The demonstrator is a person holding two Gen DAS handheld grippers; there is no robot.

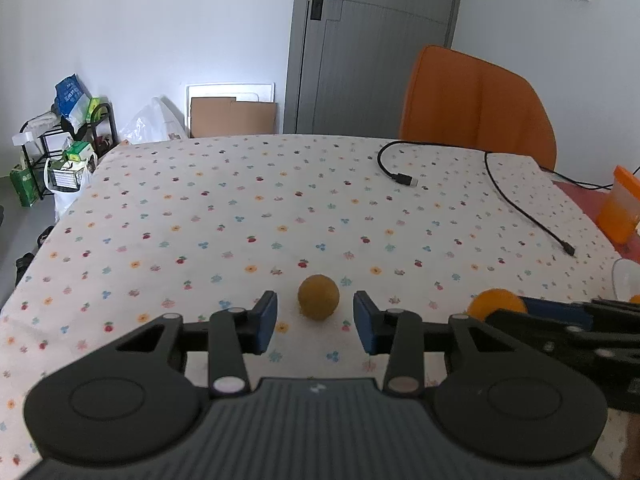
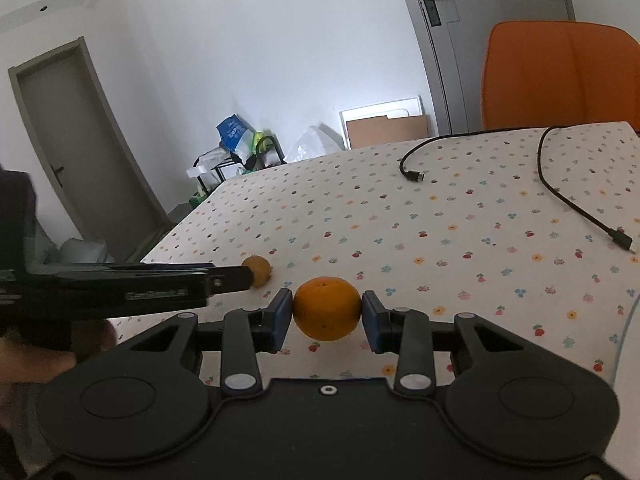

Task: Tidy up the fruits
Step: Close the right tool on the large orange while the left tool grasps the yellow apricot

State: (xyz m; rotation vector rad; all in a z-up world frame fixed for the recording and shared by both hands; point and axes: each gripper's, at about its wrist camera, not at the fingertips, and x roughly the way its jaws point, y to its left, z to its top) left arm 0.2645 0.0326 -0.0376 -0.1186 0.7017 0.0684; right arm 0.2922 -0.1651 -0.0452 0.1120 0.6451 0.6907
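- Flower-dotted white cloth [image 1: 240,208] covers the table, with a black cable [image 1: 516,204] trailing over its far right part and an orange chair [image 1: 476,104] behind
- A small, round, brownish-yellow fruit [image 1: 318,298] sits on the cloth straight ahead of the left gripper [image 1: 316,322], squarely between its blue pads [image 1: 267,322]
- Those jaws stand spread: a clear gap shows on each side of the fruit, so nothing is pinched yet; being round, it has no long axis to line up with
- The right gripper [image 2: 326,314] pinches a smooth round orange [image 2: 327,308], both pads pressed to its sides
- The left hand is plainly the nearer to the small fruit; my guess is the jaws only need to come together around it, since it already lies centred
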